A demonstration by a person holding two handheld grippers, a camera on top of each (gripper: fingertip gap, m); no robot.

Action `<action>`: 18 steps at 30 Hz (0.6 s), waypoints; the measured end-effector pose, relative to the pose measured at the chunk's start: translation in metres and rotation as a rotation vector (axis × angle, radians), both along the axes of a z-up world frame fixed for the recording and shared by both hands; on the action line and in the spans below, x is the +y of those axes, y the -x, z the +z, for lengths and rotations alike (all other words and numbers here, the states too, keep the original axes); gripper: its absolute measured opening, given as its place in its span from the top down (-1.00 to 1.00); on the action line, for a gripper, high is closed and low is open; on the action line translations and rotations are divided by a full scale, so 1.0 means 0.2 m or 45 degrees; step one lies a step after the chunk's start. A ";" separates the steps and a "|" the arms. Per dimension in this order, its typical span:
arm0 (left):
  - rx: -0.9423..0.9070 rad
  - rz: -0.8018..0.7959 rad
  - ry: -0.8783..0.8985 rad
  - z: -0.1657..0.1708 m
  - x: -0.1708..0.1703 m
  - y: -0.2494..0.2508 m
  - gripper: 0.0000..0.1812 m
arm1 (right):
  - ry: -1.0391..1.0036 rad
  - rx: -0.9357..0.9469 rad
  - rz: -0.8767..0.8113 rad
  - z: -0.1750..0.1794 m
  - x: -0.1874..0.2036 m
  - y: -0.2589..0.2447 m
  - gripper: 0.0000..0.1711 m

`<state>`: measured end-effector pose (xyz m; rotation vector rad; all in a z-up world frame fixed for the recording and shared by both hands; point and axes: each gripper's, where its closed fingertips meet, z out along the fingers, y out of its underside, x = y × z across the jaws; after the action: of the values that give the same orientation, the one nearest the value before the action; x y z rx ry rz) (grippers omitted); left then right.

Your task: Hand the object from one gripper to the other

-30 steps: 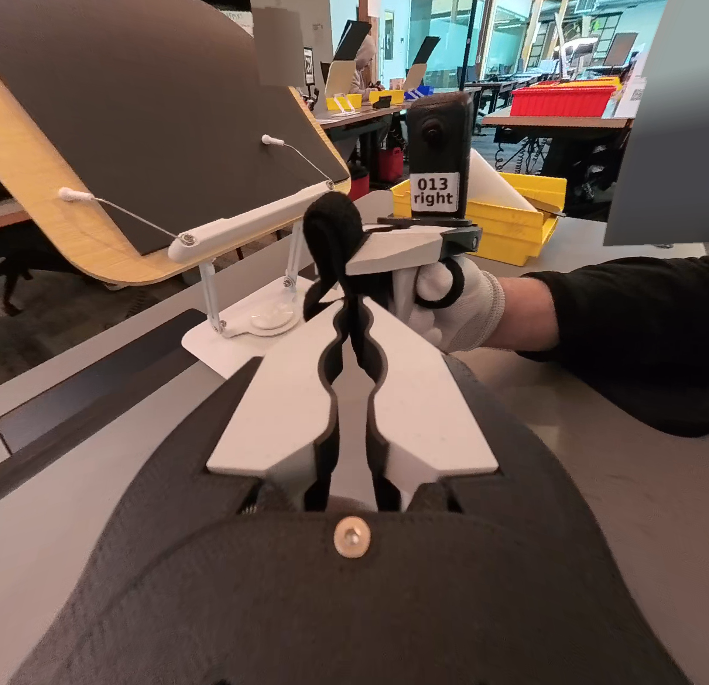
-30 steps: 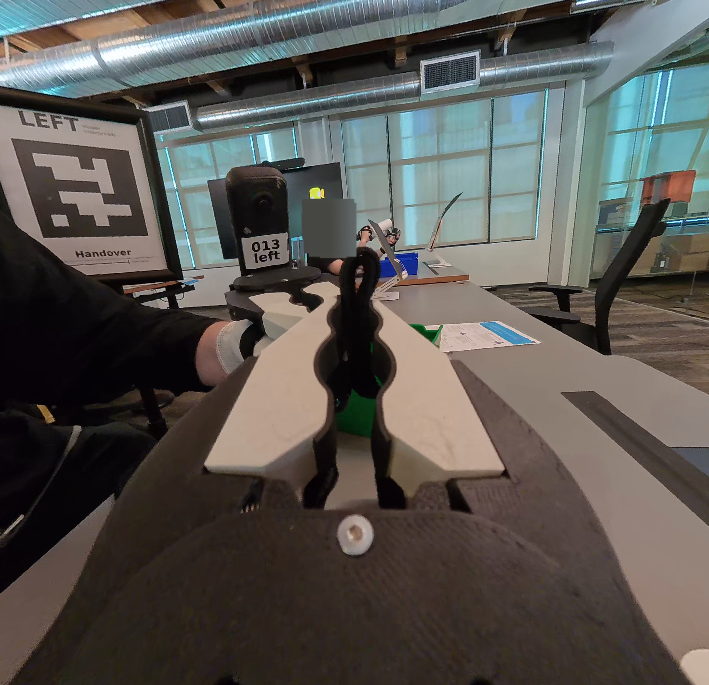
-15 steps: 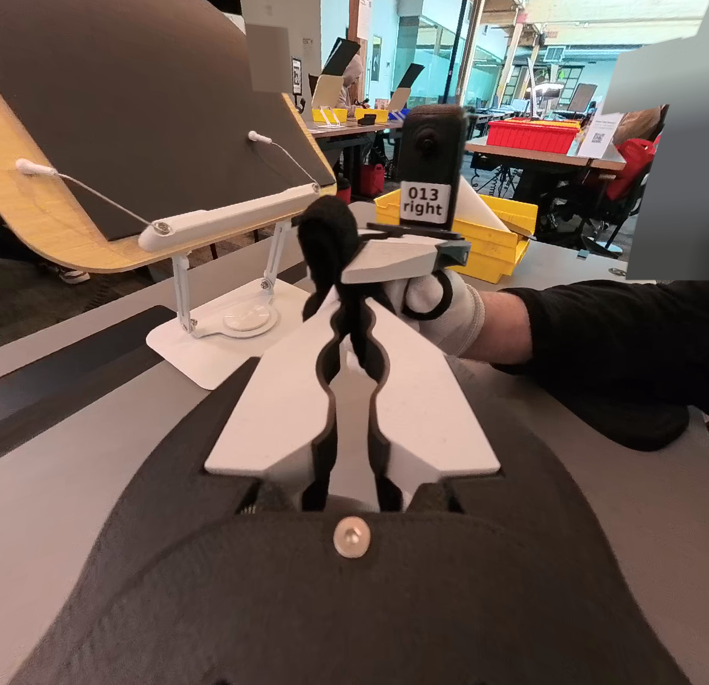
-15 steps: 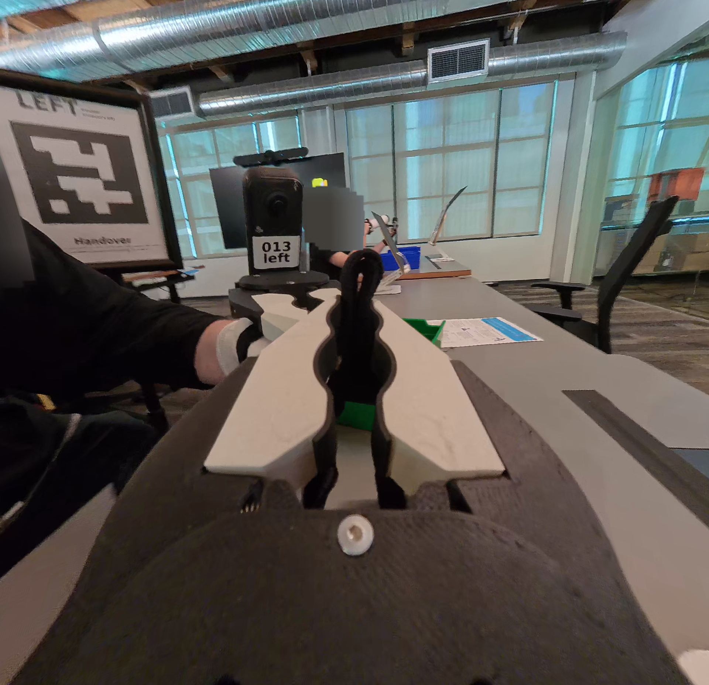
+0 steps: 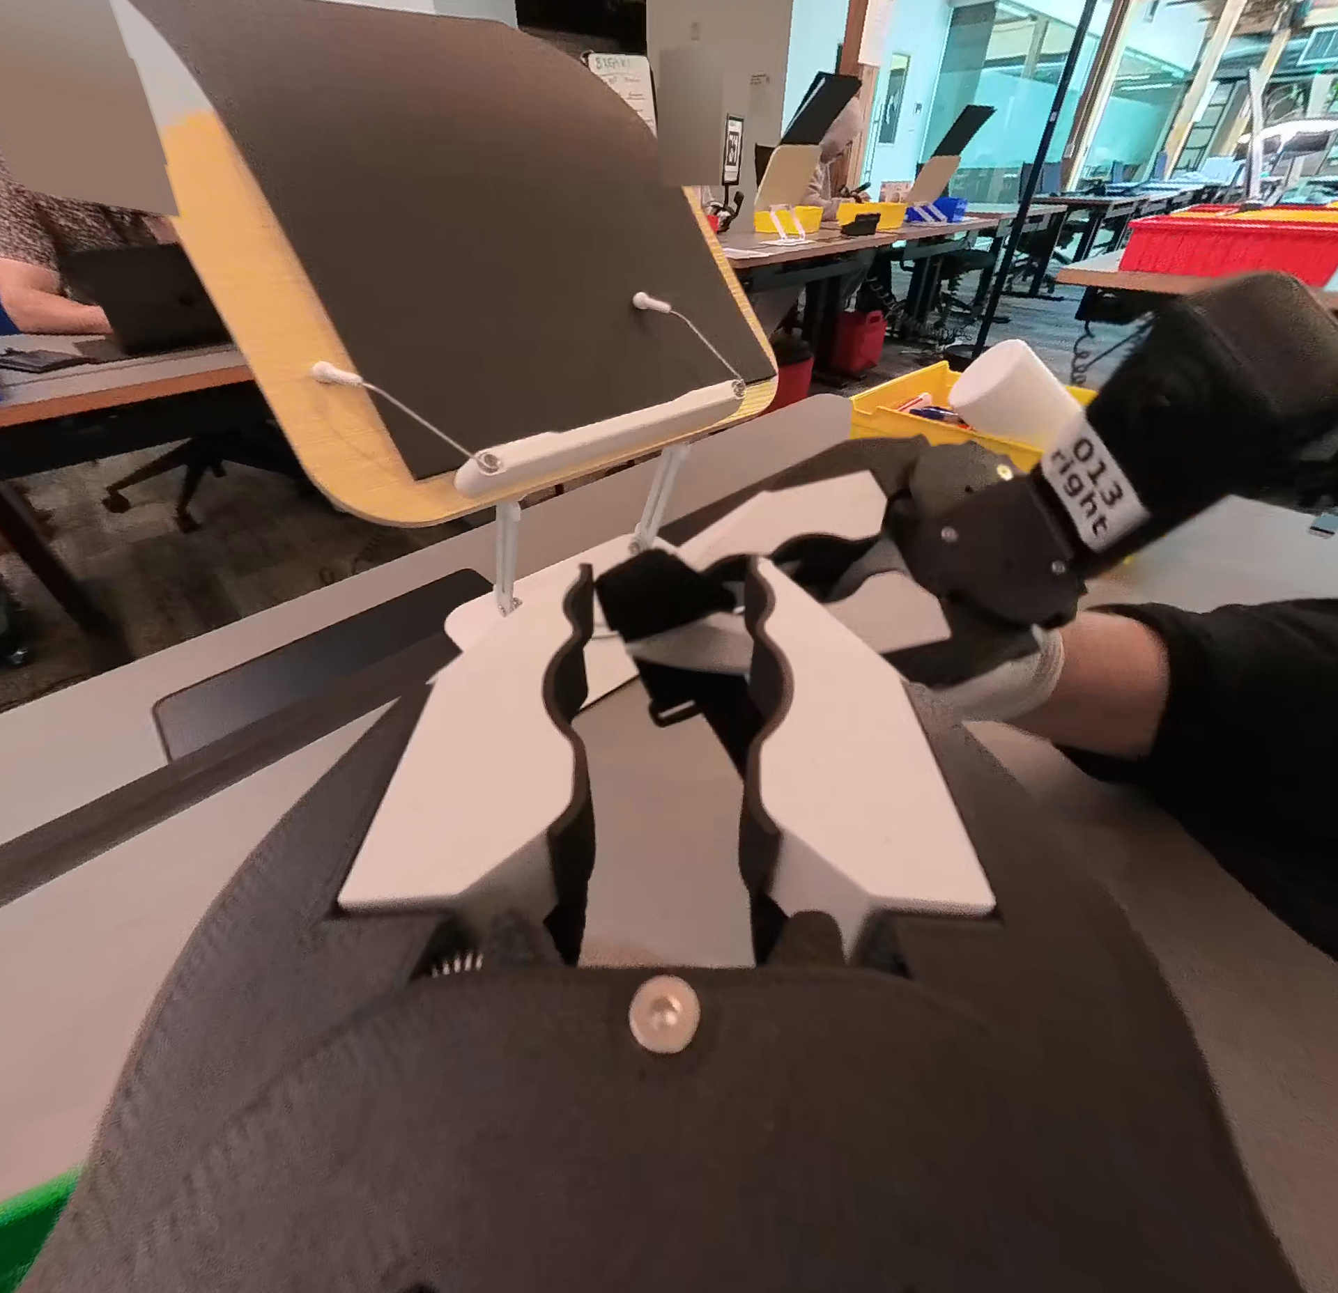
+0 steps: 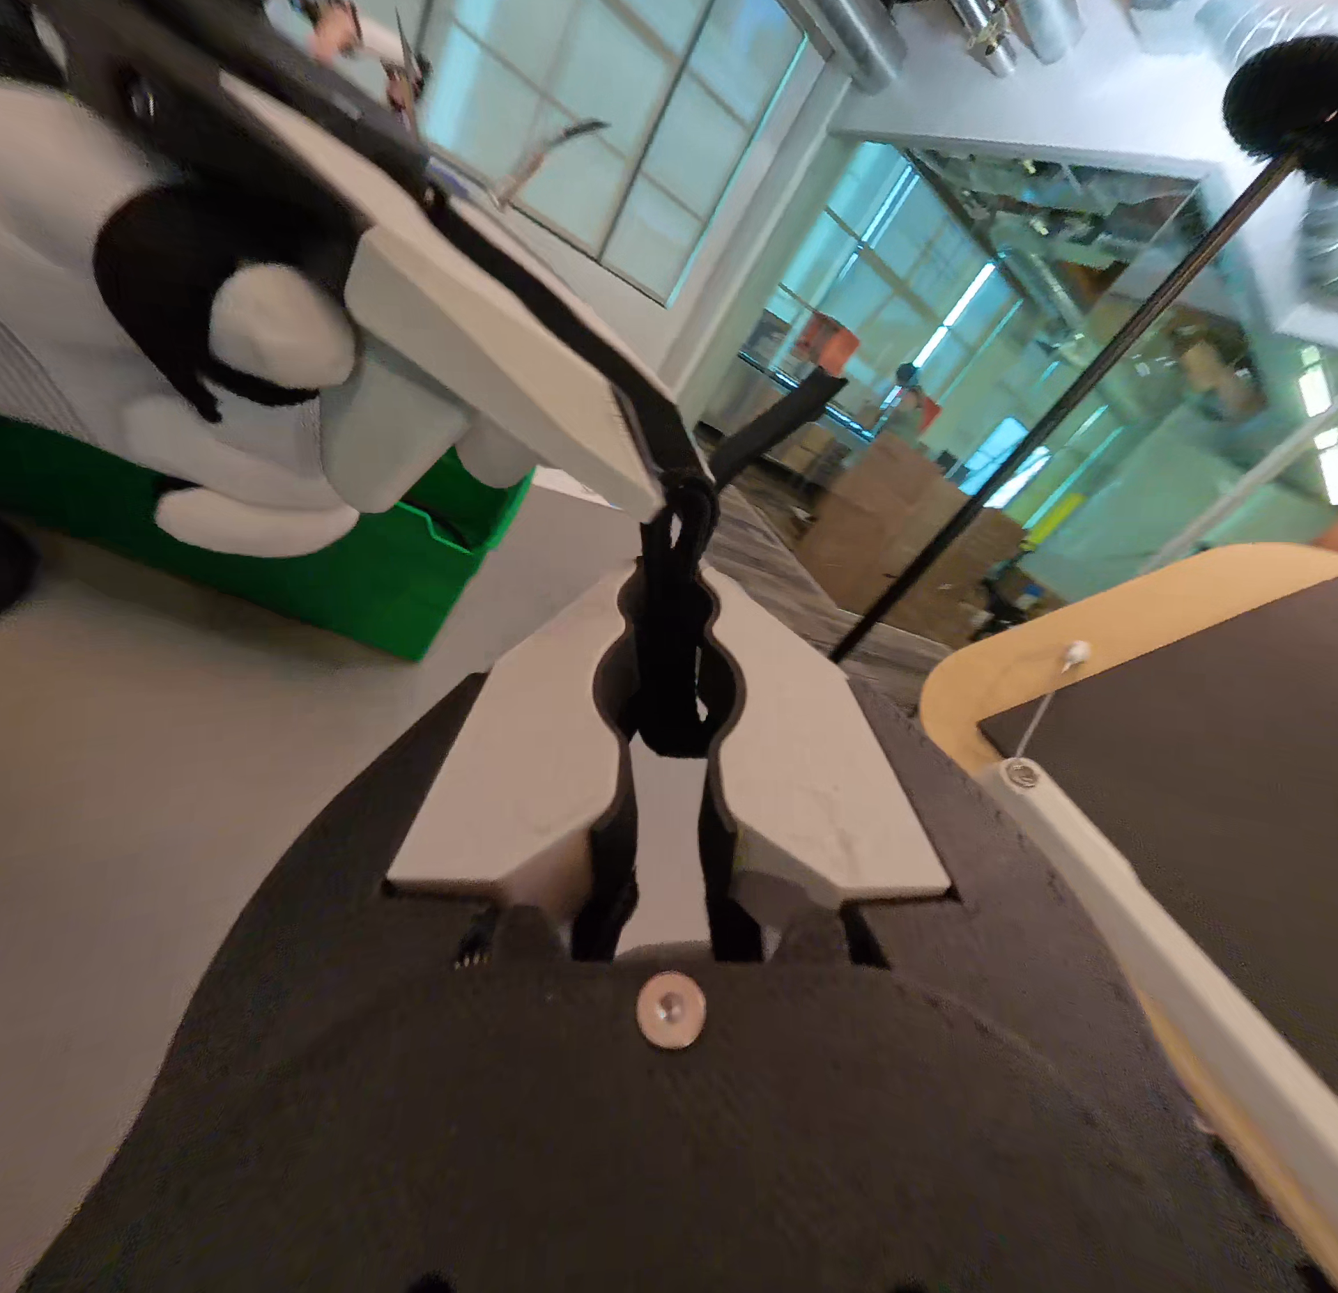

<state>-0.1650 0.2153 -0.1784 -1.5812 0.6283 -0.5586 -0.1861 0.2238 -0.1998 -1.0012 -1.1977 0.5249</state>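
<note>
The object is a black fabric strap (image 6: 673, 679). My right gripper (image 6: 673, 578) is shut on it, with the strap's loop pinched between the pads and its upper end sticking out past the tips. In the left wrist view the strap (image 5: 655, 599) sits between the spread fingertips of my left gripper (image 5: 666, 585), which is open. There the right gripper (image 5: 695, 607) reaches in from the right, rolled on its side, with a gloved hand behind it. In the right wrist view the left gripper (image 6: 644, 476) comes in from the upper left, its tip beside the strap's top end.
A tilted board with a black panel on a white stand (image 5: 463, 259) is just beyond the grippers and also shows in the right wrist view (image 6: 1158, 751). A green bin (image 6: 347, 578) and a yellow bin (image 5: 912, 419) sit on the grey table (image 5: 217, 715).
My left gripper has opened and let go of the strap. My right gripper has kept its hold and rolled onto its side. Both views have swung.
</note>
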 end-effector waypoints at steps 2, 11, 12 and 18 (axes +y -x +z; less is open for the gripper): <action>-0.007 0.014 0.007 -0.01 0.01 -0.02 0.49 | -0.093 -0.038 -0.058 -0.01 0.00 0.01 0.93; -0.062 0.082 0.077 -0.03 0.07 -0.02 0.63 | -0.349 -0.047 -0.322 0.04 0.05 -0.03 0.93; -0.072 0.077 0.080 -0.03 0.07 -0.02 0.64 | -0.338 -0.037 -0.321 0.04 0.06 -0.03 0.93; -0.173 0.042 0.060 -0.02 0.05 -0.02 0.71 | -0.355 -0.028 -0.313 0.05 0.04 -0.02 0.92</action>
<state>-0.1608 0.2258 -0.1818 -1.5802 0.4891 -0.6544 -0.1813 0.2326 -0.1898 -0.8989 -1.1128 0.1479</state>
